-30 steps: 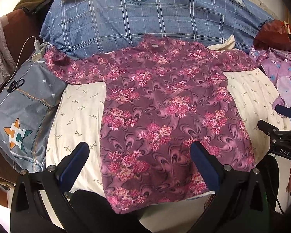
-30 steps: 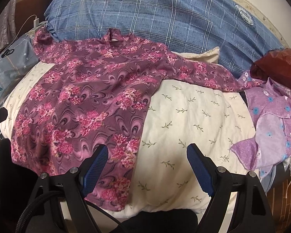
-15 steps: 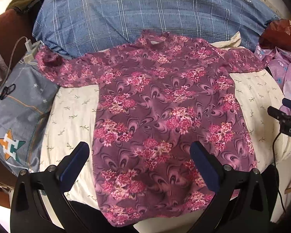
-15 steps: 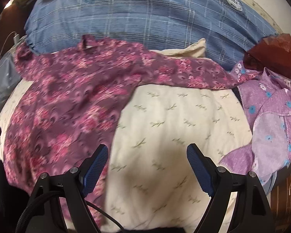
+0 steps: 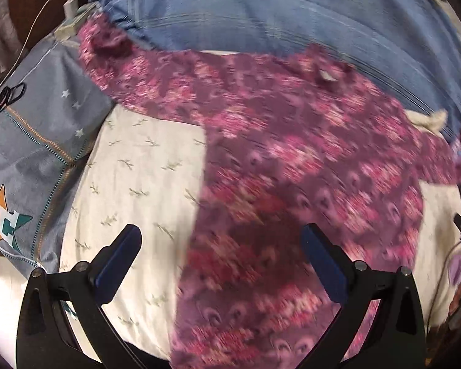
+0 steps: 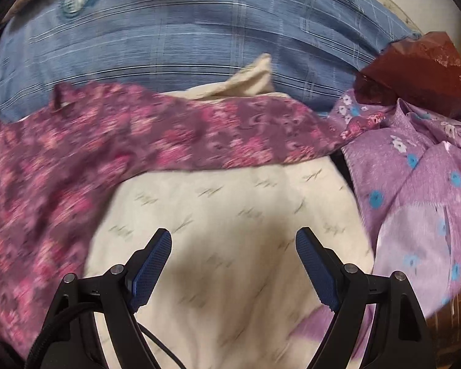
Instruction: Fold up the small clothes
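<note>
A maroon long-sleeved top with pink flowers [image 5: 292, 178] lies spread flat on a cream sheet [image 5: 144, 184], sleeves out to both sides. My left gripper [image 5: 221, 246] is open and empty, hovering over the top's left edge, its right finger above the body. In the right wrist view the top [image 6: 76, 153] lies to the left and its right sleeve [image 6: 261, 135] stretches across ahead. My right gripper [image 6: 233, 255] is open and empty above bare sheet [image 6: 230, 215], below that sleeve. Both views are motion-blurred.
A blue plaid pillow [image 6: 184, 30] lies behind the top. A grey star-print pillow [image 5: 30, 153] and a charger with its cable [image 5: 70, 3] are at the left. A lilac flowered garment [image 6: 421, 184] and a dark red bag [image 6: 415, 70] lie at the right.
Both grippers have moved forward over the bed, the left drifting toward the left sleeve side, the right toward the right sleeve. Both stayed open. The top has not moved.
</note>
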### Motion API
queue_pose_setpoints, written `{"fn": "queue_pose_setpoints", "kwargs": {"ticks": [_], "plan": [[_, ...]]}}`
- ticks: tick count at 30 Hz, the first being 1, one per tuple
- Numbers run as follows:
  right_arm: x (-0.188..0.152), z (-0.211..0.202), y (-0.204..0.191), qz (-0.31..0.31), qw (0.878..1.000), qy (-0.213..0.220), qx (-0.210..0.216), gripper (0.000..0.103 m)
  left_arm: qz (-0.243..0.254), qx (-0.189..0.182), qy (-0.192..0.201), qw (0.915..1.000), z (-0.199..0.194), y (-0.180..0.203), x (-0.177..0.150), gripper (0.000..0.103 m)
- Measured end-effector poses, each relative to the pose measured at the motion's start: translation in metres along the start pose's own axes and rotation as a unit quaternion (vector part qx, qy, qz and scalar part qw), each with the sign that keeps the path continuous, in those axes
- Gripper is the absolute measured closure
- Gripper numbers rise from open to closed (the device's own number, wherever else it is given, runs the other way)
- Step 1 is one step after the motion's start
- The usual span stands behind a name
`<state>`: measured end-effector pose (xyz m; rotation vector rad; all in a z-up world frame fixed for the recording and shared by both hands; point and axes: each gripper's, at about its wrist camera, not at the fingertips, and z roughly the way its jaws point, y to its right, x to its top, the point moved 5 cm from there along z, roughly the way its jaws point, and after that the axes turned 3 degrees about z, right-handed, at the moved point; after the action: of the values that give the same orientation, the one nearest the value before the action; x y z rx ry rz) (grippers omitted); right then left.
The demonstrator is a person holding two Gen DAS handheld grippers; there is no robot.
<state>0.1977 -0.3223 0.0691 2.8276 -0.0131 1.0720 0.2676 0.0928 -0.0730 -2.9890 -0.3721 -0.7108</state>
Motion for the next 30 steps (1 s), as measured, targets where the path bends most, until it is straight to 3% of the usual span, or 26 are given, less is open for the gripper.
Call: {"fn": "queue_pose_setpoints", "kwargs": {"ticks": [5,9,11,19,21,24,25,26,27,28,29,30], "plan": [[0.045,0.052,0.072,0.078,0.997,-0.022,-0.009,0.020,-0.051,-0.002,-0.030,0.9983,0.030,-0.026,0.031,0.000],[0.078,0.095,0.144,0.189,0.981,-0.046,0.005,0.019,-0.109,-0.020,-0.057,0.9922,0.063,-0.041,0.052,0.000],[0.089,0.122,0.155,0.219,0.973,-0.067,0.038,0.018,-0.117,-0.019,-0.065,0.9908,0.075,-0.041,0.057,0.000],[0.120,0.187,0.146,0.251,0.960,-0.093,0.083,0.014,-0.138,-0.032,-0.089,0.9859,0.113,-0.037,0.071,0.000],[0.126,0.197,0.140,0.253,0.957,-0.100,0.099,0.020,-0.141,-0.027,-0.087,0.9859,0.120,-0.037,0.075,0.000],[0.119,0.222,0.144,0.294,0.941,-0.132,0.104,0.060,-0.158,-0.038,-0.093,0.9823,0.132,-0.033,0.080,0.002],[0.115,0.228,0.149,0.321,0.929,-0.134,0.124,0.063,-0.160,-0.039,-0.088,0.9825,0.134,-0.032,0.081,0.010],[0.112,0.229,0.154,0.345,0.921,-0.121,0.135,0.067,-0.151,-0.036,-0.078,0.9848,0.131,-0.028,0.085,0.028],[0.111,0.226,0.159,0.361,0.916,-0.100,0.143,0.079,-0.142,-0.040,-0.074,0.9863,0.132,-0.026,0.086,0.043],[0.111,0.223,0.162,0.361,0.917,-0.089,0.144,0.086,-0.127,-0.058,-0.072,0.9876,0.129,-0.018,0.088,0.083],[0.113,0.217,0.162,0.349,0.924,-0.079,0.134,0.089,-0.119,-0.066,-0.076,0.9878,0.127,-0.013,0.089,0.092],[0.115,0.210,0.162,0.338,0.930,-0.069,0.124,0.093,-0.110,-0.056,-0.072,0.9898,0.124,-0.010,0.091,0.092]]}}
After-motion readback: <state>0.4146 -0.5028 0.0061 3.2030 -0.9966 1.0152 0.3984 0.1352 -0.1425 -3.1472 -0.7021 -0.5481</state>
